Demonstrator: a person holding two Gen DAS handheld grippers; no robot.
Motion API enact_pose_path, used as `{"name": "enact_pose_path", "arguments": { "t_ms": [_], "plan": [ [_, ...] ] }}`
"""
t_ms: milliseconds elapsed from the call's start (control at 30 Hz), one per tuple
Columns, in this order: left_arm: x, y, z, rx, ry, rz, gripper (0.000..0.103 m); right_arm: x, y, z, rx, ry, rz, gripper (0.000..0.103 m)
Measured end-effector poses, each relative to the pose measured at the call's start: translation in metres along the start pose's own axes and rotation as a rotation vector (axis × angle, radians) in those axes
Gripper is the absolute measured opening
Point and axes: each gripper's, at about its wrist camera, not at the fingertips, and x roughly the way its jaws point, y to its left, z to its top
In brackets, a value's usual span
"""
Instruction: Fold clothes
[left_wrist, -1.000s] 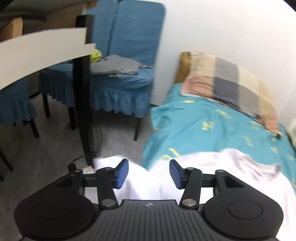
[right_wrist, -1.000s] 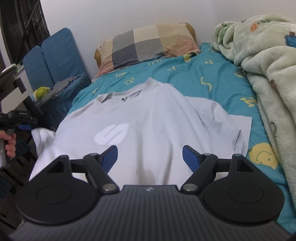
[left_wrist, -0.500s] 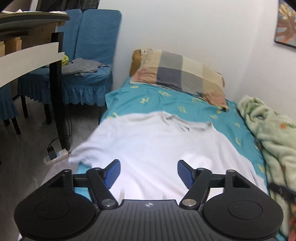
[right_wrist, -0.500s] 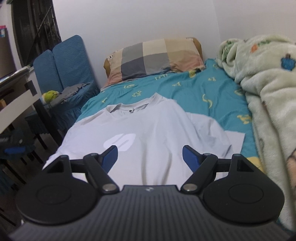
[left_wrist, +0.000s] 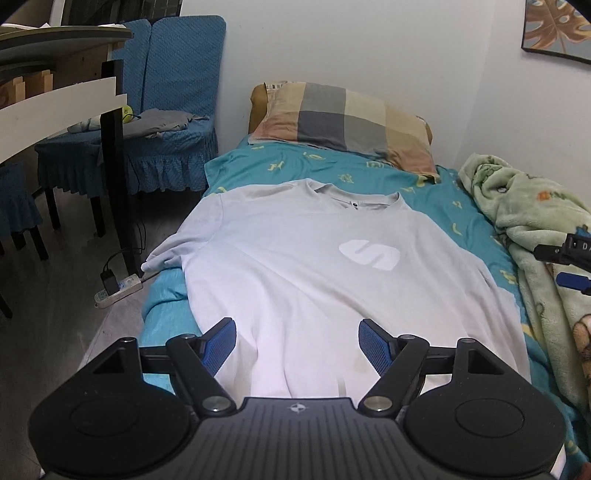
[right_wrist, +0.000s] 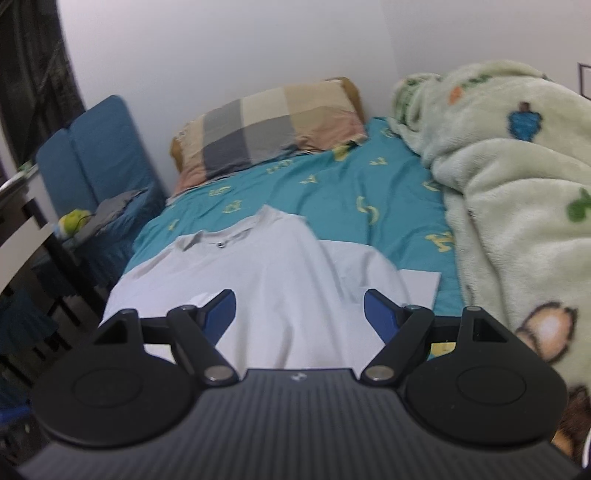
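Note:
A pale grey T-shirt (left_wrist: 303, 258) with a white S logo (left_wrist: 369, 254) lies face up on the teal bed sheet (left_wrist: 332, 166), collar toward the pillow. Its left sleeve (left_wrist: 170, 254) hangs over the bed's left edge. My left gripper (left_wrist: 297, 338) is open above the shirt's lower hem, nothing between its blue pads. In the right wrist view the same shirt (right_wrist: 266, 273) spreads ahead, its right sleeve (right_wrist: 391, 273) flat on the sheet. My right gripper (right_wrist: 299, 308) is open above the shirt's lower part. The right gripper's tip (left_wrist: 569, 258) shows at the left view's right edge.
A checked pillow (left_wrist: 347, 122) sits at the head of the bed. A fluffy green blanket (right_wrist: 517, 192) is heaped along the right side. Blue-covered chairs (left_wrist: 166, 110) with clothes, a table leg (left_wrist: 118, 166) and a power strip (left_wrist: 118, 290) stand on the floor to the left.
The left gripper swung from the shirt's left edge round to the bed's foot, now facing the whole shirt. The right gripper drew nearer over the shirt and tilted toward the blanket.

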Motion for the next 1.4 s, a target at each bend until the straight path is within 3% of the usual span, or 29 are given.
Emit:
{"name": "enact_pose_path", "arguments": {
  "t_ms": [167,400,567,767,1033,1233,1300,1333,1367,1400],
  "plan": [
    [0.004,0.003,-0.001,-0.016,0.004,-0.006,0.075,0.015,-0.023,0.011,0.063,0.036,-0.033,0.078],
    [0.01,0.008,-0.001,-0.038,0.005,0.012,0.075,0.031,-0.043,0.031,0.119,0.072,-0.015,0.076],
    [0.008,0.011,0.001,-0.07,-0.017,0.027,0.075,0.051,-0.073,0.051,0.123,0.128,-0.013,0.06],
    [0.014,0.015,0.005,-0.132,-0.026,0.026,0.075,0.091,-0.095,0.044,0.138,0.217,-0.06,0.049],
    [0.039,0.025,0.005,-0.203,0.022,0.018,0.075,0.138,-0.111,0.032,0.236,0.254,-0.174,0.046],
    [0.052,0.026,0.005,-0.175,0.011,0.023,0.075,0.171,-0.109,0.022,0.203,0.254,-0.242,0.046],
    [0.054,0.028,0.006,-0.175,0.007,0.022,0.075,0.18,-0.106,0.02,0.179,0.255,-0.245,0.037],
    [0.055,0.029,0.006,-0.175,0.005,0.021,0.075,0.184,-0.104,0.019,0.165,0.255,-0.246,0.014],
    [0.056,0.03,0.006,-0.174,0.003,0.021,0.075,0.185,-0.103,0.022,0.15,0.245,-0.251,0.005],
    [0.057,0.031,0.006,-0.174,0.001,0.02,0.075,0.181,-0.101,0.029,0.133,0.218,-0.264,0.005]
  ]
}}
